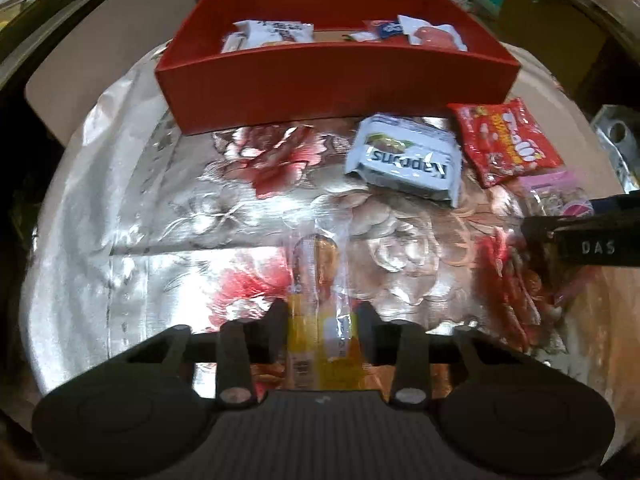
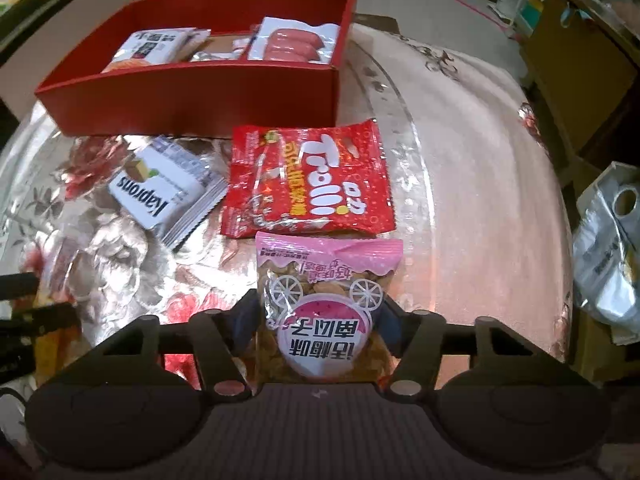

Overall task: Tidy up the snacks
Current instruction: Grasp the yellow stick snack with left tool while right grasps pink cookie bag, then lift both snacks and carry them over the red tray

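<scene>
My left gripper (image 1: 322, 320) is shut on a clear and yellow snack packet (image 1: 320, 264) that lies lengthwise on the flowered tablecloth. My right gripper (image 2: 318, 320) is shut on a pink bag of seeds (image 2: 320, 300), pinched at its near end. Just beyond the pink bag lie a red Trolli bag (image 2: 308, 180) and a white Kaprons packet (image 2: 160, 196); both also show in the left wrist view, the Trolli bag (image 1: 504, 140) and the Kaprons packet (image 1: 404, 156). A red box (image 2: 192, 92) (image 1: 336, 80) behind them holds several packets.
A shiny flowered cloth (image 1: 160, 220) covers the round table. A silver bag (image 2: 608, 256) stands off the table's right edge. Cardboard boxes (image 2: 576, 60) and clutter sit behind at the right. One of the right gripper's black fingers (image 1: 580, 240) reaches in at the left view's right edge.
</scene>
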`<action>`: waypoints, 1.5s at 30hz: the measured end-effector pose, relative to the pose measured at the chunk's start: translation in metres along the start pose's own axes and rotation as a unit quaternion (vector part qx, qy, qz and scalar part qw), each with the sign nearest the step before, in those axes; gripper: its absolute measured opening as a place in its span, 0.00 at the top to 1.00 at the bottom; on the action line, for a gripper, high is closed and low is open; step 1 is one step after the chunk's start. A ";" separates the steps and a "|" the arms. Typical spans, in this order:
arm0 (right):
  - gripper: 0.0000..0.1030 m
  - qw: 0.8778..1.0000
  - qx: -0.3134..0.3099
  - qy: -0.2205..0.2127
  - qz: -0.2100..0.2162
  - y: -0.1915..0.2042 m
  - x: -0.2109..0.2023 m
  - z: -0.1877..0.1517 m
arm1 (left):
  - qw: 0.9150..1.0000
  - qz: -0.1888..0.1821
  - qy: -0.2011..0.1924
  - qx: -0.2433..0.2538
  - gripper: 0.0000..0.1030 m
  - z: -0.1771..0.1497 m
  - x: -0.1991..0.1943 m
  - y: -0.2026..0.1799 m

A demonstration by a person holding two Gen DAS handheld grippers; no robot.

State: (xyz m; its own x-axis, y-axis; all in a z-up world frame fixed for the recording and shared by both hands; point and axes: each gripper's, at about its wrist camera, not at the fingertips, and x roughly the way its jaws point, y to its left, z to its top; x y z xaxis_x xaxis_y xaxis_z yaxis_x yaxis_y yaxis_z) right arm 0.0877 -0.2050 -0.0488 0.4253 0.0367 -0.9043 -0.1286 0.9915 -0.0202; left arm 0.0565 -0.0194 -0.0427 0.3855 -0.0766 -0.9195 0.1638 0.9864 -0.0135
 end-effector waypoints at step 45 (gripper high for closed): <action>0.42 0.983 0.035 -0.163 0.072 0.012 -0.084 0.074 | 0.984 -0.009 -0.165 -0.059 0.79 0.106 -0.063 0.016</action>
State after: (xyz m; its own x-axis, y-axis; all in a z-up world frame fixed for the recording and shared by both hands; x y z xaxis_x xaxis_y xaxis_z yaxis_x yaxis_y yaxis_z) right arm 0.1172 -0.1865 0.0582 0.6727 0.2048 -0.7110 -0.1514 0.9787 0.1387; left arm 0.1314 -0.0143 0.0567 0.6606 -0.1179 -0.7415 0.0738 0.9930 -0.0921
